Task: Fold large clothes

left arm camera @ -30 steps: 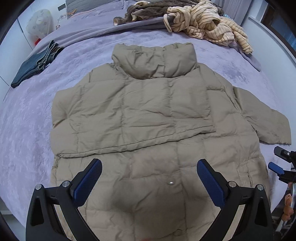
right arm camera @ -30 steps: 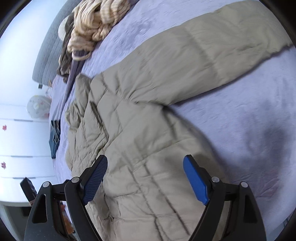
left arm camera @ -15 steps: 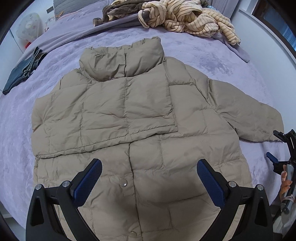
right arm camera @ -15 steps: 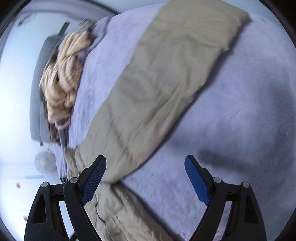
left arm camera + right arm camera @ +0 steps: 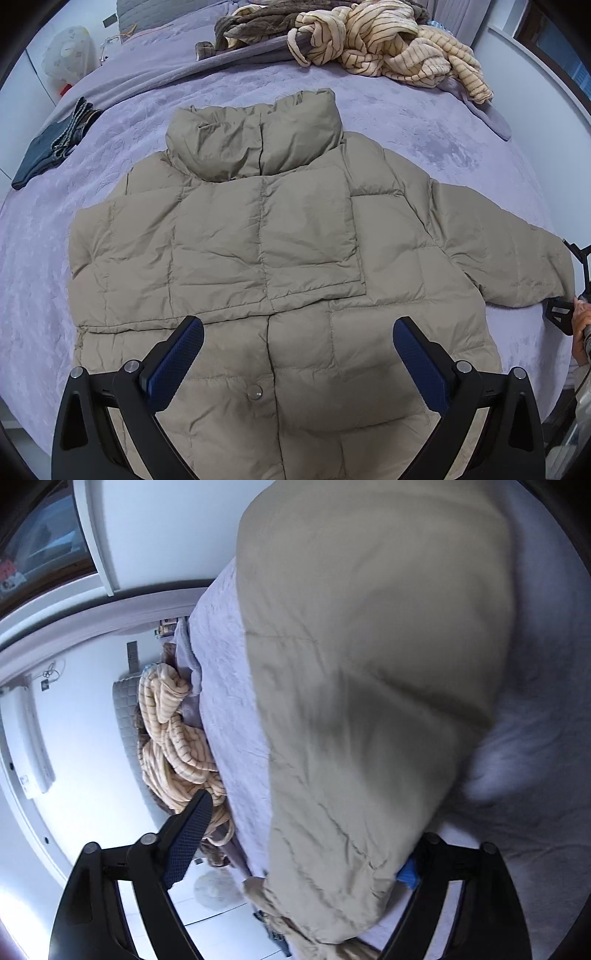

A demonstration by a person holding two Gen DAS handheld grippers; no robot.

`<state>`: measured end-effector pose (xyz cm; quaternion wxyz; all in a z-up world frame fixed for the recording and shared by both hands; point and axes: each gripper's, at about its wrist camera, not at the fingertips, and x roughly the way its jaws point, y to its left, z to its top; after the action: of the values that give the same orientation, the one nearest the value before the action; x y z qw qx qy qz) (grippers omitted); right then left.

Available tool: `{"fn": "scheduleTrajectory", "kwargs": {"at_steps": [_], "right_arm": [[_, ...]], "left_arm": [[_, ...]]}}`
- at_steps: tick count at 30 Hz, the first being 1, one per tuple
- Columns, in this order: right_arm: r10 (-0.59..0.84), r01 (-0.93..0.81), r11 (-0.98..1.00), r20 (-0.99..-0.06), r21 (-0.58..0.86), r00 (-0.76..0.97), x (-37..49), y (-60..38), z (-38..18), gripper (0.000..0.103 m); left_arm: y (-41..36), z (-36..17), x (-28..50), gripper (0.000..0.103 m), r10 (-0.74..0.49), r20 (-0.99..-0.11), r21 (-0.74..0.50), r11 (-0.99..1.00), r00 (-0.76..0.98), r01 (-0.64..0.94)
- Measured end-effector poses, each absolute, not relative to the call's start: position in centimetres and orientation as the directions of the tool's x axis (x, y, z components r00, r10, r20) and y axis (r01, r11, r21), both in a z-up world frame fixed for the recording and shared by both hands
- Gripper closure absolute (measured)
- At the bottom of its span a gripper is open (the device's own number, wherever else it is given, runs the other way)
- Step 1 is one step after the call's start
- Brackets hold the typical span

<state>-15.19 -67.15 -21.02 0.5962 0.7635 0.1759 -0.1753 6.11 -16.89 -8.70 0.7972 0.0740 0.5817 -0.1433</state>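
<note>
A beige puffer jacket (image 5: 280, 258) lies flat on the bed, collar away from me. One sleeve (image 5: 236, 243) is folded across its chest, and the other sleeve (image 5: 509, 254) stretches out to the right. My left gripper (image 5: 298, 326) hovers open over the jacket's lower front, above a snap button (image 5: 255, 392), with nothing between its fingers. My right gripper (image 5: 567, 280) is at the cuff of the stretched sleeve. In the right wrist view its jaws are closing around that sleeve (image 5: 369, 701). The left pad (image 5: 188, 838) still stands apart from the cloth, and the other pad is mostly hidden behind it.
The bed has a lilac cover (image 5: 424, 125). A heap of striped cream clothes (image 5: 388, 40) and a brown garment (image 5: 251, 26) lie at the far end. Folded dark jeans (image 5: 51, 144) lie at the far left. A hand (image 5: 581, 325) shows at the right edge.
My right gripper rolled over and dropped from above the jacket body to the sleeve's end, and its jaws narrowed with the sleeve now between them. The left gripper shifted sideways over the jacket, still open.
</note>
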Motion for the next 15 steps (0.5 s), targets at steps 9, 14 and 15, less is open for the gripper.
{"fn": "scheduleTrajectory", "kwargs": {"at_steps": [9, 14, 15], "right_arm": [[0.206, 0.35, -0.015, -0.339, 0.937, 0.918, -8.0, -63.3, -14.5, 0.096], [0.385, 0.256, 0.323, -0.374, 0.911, 0.844, 0.6, -55.6, -7.4, 0.096], [0.416, 0.233, 0.397, -0.401, 0.888, 0.816, 2.4, -53.2, -6.3, 0.096]], "left_arm": [[-11.9, -8.4, 8.7, 0.0, -0.1, -0.933, -0.019, 0.973, 0.347, 0.229], [-8.0, -8.5, 10.2, 0.0, -0.067, -0.923, -0.004, 0.986, 0.379, 0.164], [-7.2, -8.5, 10.5, 0.0, -0.063, -0.92, -0.003, 0.988, 0.386, 0.153]]}}
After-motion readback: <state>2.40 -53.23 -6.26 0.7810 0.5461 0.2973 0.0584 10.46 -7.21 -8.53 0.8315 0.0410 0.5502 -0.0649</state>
